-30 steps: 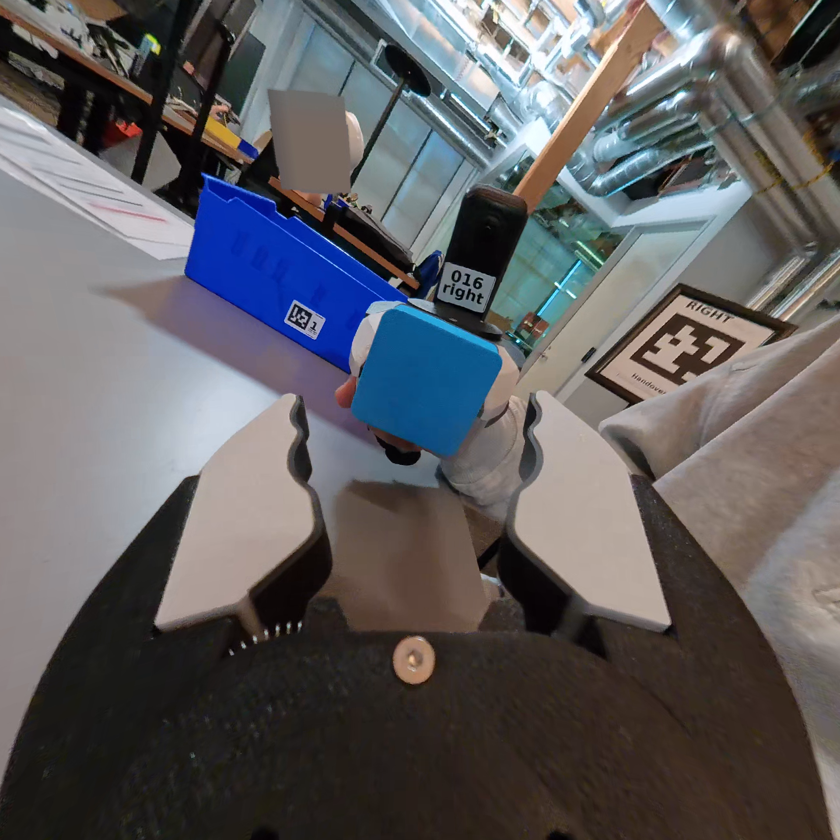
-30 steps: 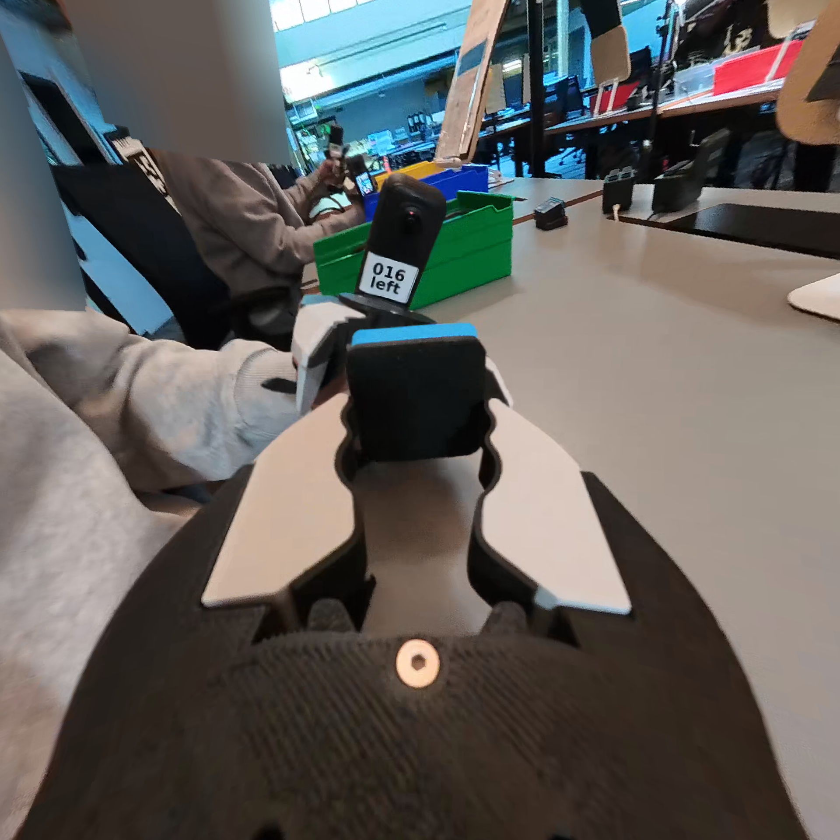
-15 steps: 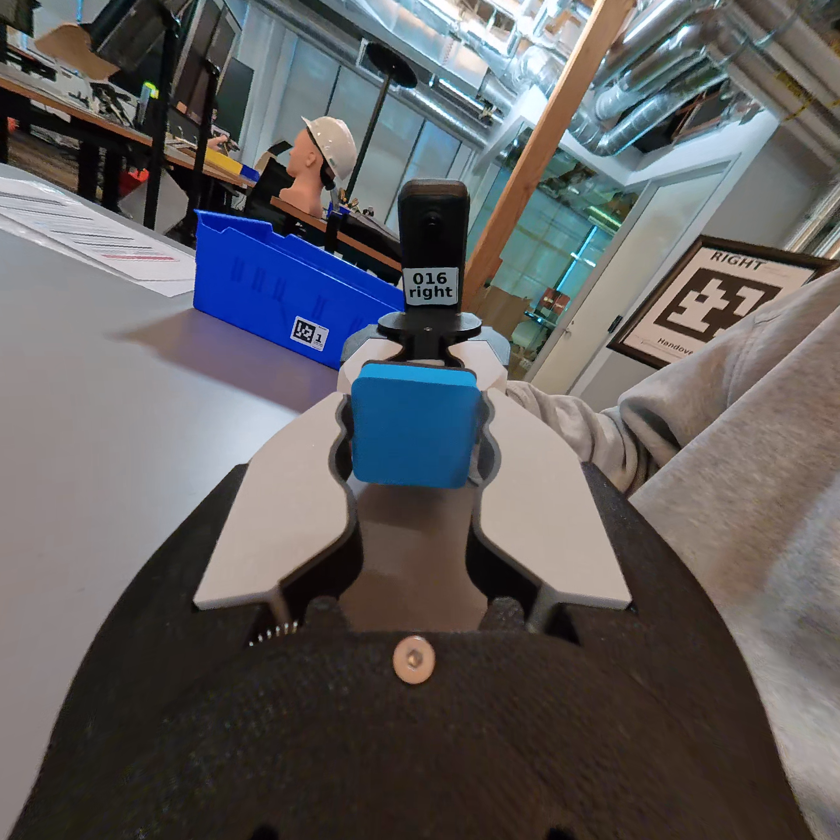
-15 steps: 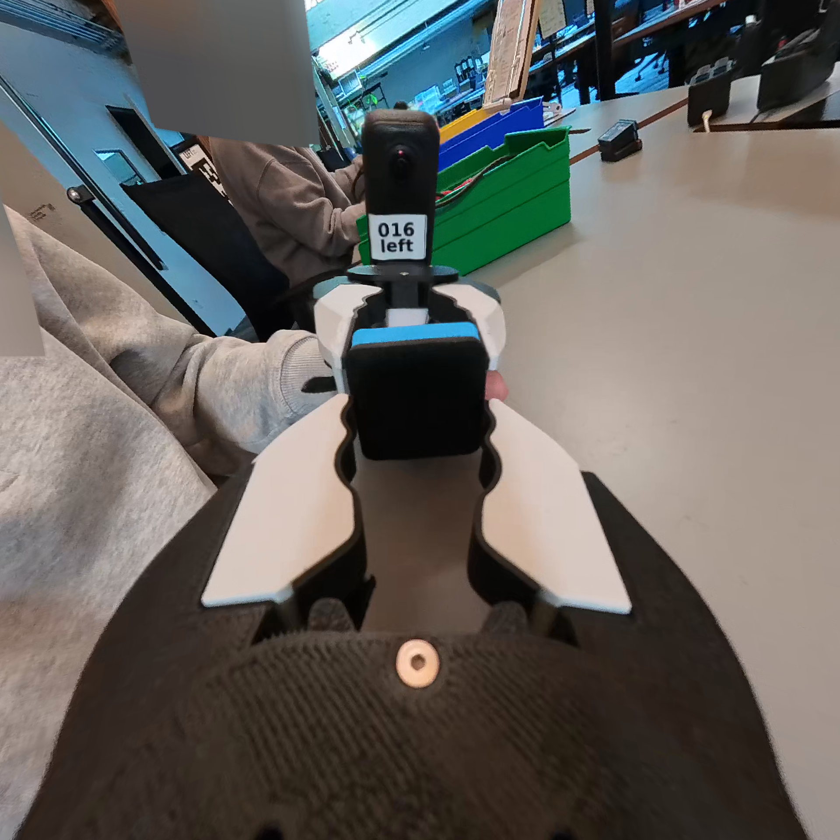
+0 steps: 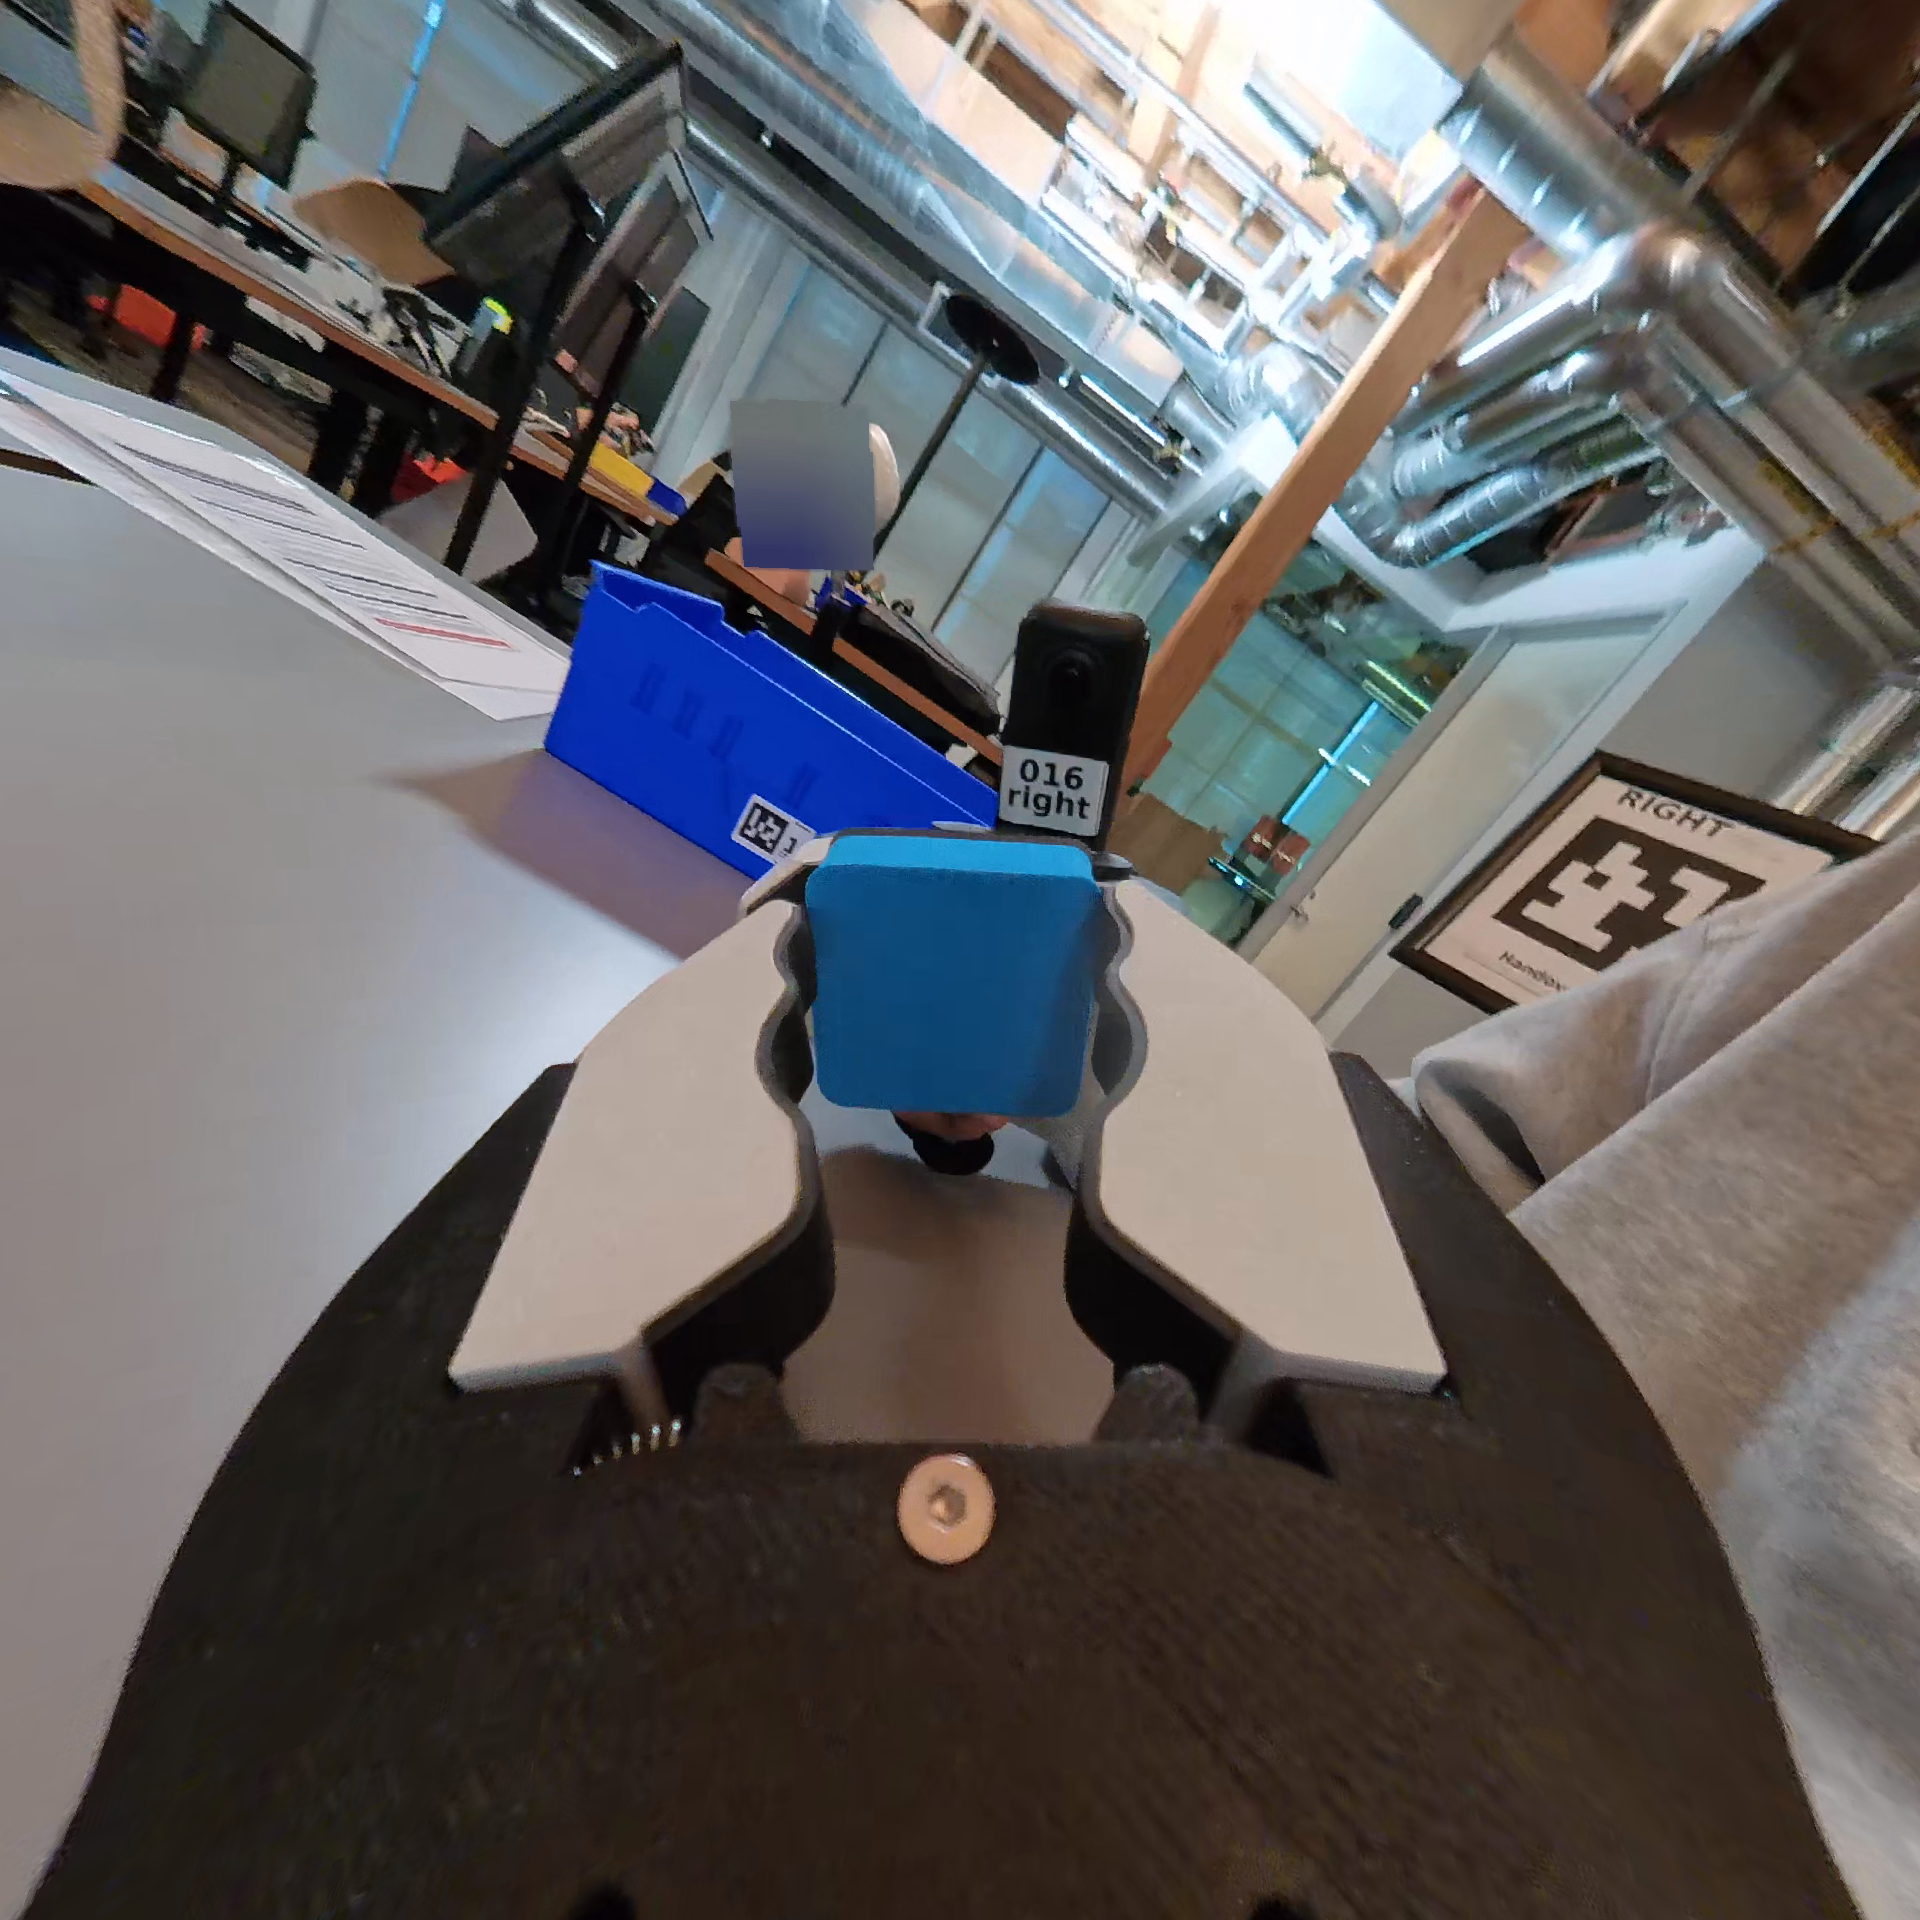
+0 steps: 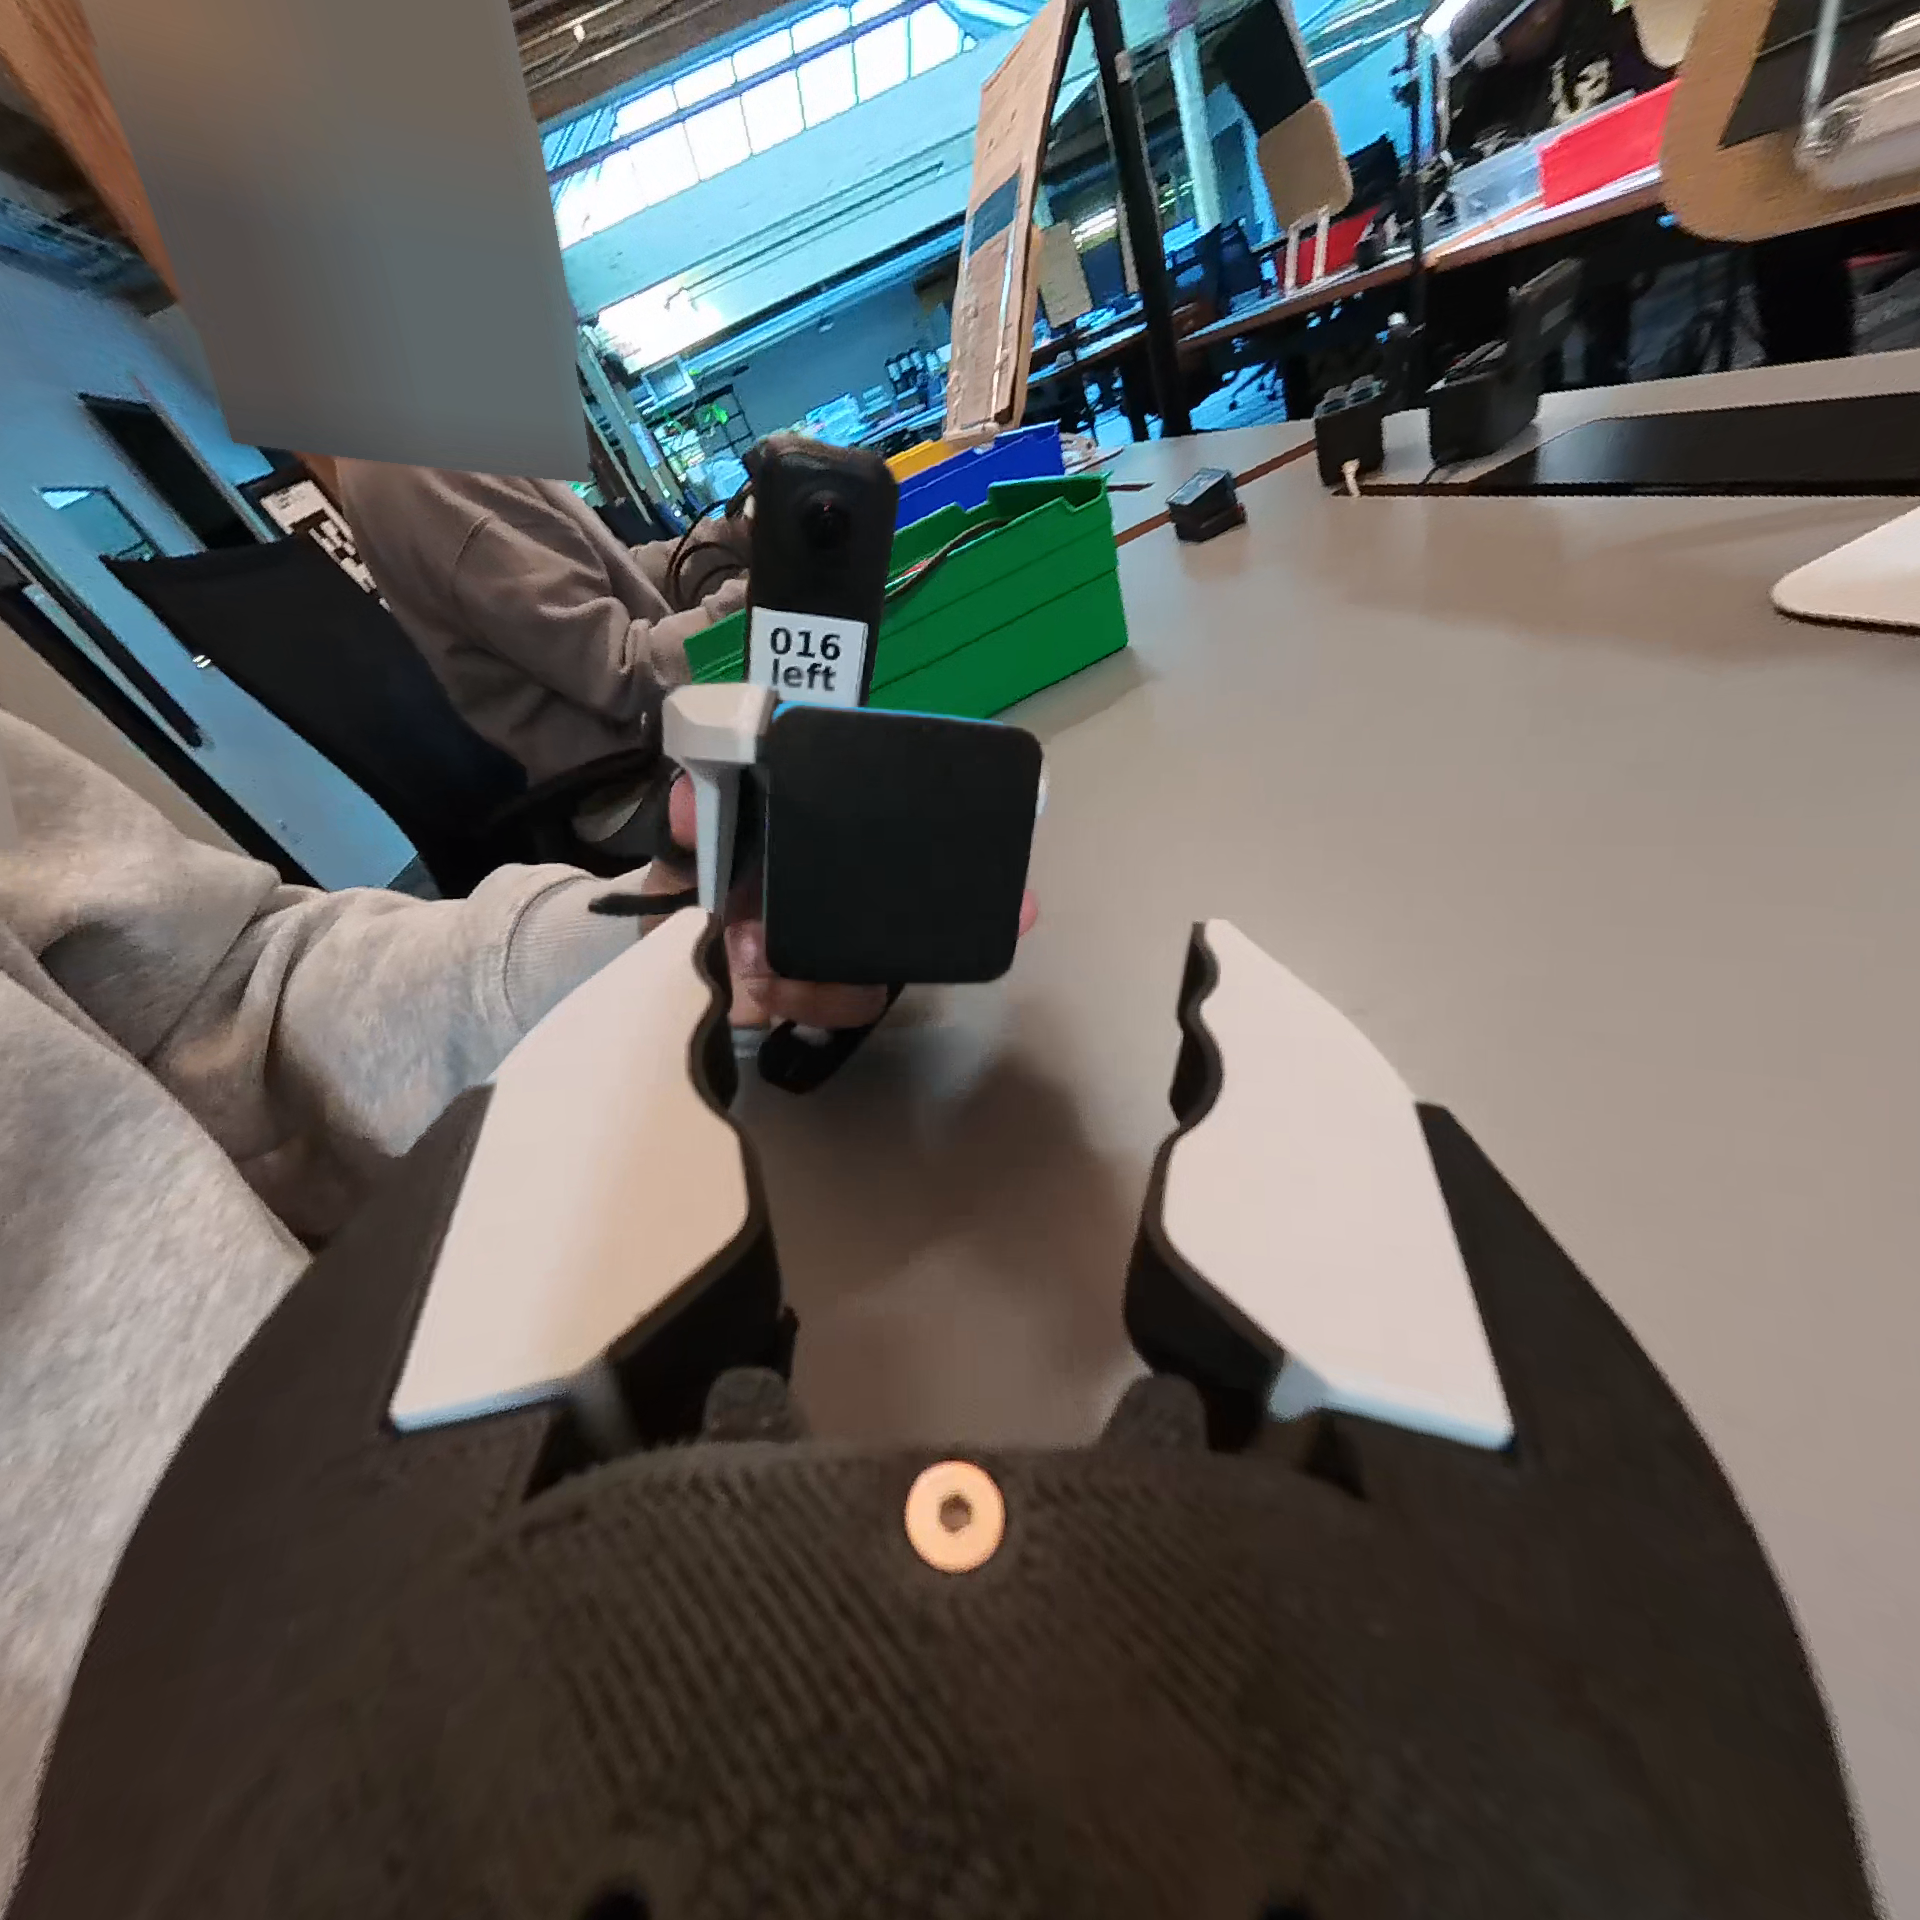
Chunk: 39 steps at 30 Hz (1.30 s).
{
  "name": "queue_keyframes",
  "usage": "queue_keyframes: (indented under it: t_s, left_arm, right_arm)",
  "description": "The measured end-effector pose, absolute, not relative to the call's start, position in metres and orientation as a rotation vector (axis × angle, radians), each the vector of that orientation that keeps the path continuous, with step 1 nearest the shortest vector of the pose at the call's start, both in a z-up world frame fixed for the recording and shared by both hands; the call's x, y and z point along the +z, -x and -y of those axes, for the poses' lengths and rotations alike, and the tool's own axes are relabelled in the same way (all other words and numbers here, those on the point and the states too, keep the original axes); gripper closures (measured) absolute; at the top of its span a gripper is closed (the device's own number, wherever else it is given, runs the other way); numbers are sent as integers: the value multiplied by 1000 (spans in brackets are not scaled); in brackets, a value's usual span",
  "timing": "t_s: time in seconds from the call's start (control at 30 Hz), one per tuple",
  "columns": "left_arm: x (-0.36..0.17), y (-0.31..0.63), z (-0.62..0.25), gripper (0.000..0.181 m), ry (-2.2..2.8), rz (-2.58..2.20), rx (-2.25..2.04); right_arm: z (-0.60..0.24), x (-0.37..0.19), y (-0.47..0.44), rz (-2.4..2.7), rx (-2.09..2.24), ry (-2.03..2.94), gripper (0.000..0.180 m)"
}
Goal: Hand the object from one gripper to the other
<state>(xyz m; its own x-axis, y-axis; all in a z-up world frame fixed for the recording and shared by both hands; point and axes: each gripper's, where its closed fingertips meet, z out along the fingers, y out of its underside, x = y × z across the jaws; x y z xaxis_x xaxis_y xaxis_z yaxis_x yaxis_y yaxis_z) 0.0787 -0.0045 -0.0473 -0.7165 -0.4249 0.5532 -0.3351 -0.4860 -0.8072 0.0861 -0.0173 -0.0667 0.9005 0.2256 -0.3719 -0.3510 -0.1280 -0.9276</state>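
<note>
A big grey table fills the room's near side. On it sit a blue bin and a sheet of paper. In the right wrist view a green bin stands farther back on the same table, with a small black box behind it. Shiny pipes and a wooden beam run overhead. A framed black and white sign leans by the wall. Another person in a brown top sits at the table's far side.

The block is blue on one side and black on the other. The left gripper squeezes it, one grey finger pressed on each side, and holds it up above the table.

The right gripper is spread wide with nothing in it. In its own view the block sits just past its fingertips, a bit to the left, not touching them. A hand in a grey sleeve holds the left gripper there.
</note>
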Motion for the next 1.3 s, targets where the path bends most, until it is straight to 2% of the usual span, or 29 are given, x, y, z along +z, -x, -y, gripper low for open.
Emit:
queue_keyframes:
  t_s: [0.13,0.5,0.77,1.07,1.3]
  left_arm:
    - [-52,-85,-3,127,1214,-1514,-2330]
    - [-62,-100,-23,127,1363,-1366,-2188]
    - [-63,-99,-13,127,1365,-1359,-2182]
    - [-60,-99,-14,128,1387,-1315,-2269]
    - [-56,-99,-13,107,1381,-1295,-2323]
  right_arm:
    - [16,-62,-96,-152,412,1600,99]
    - [-2,-79,-84,-111,-51,1780,138]
    - [-5,-85,-84,-100,-240,1822,147]
    - [-2,-79,-85,-146,-152,1787,153]
    - [6,-63,-93,-311,203,1611,155]
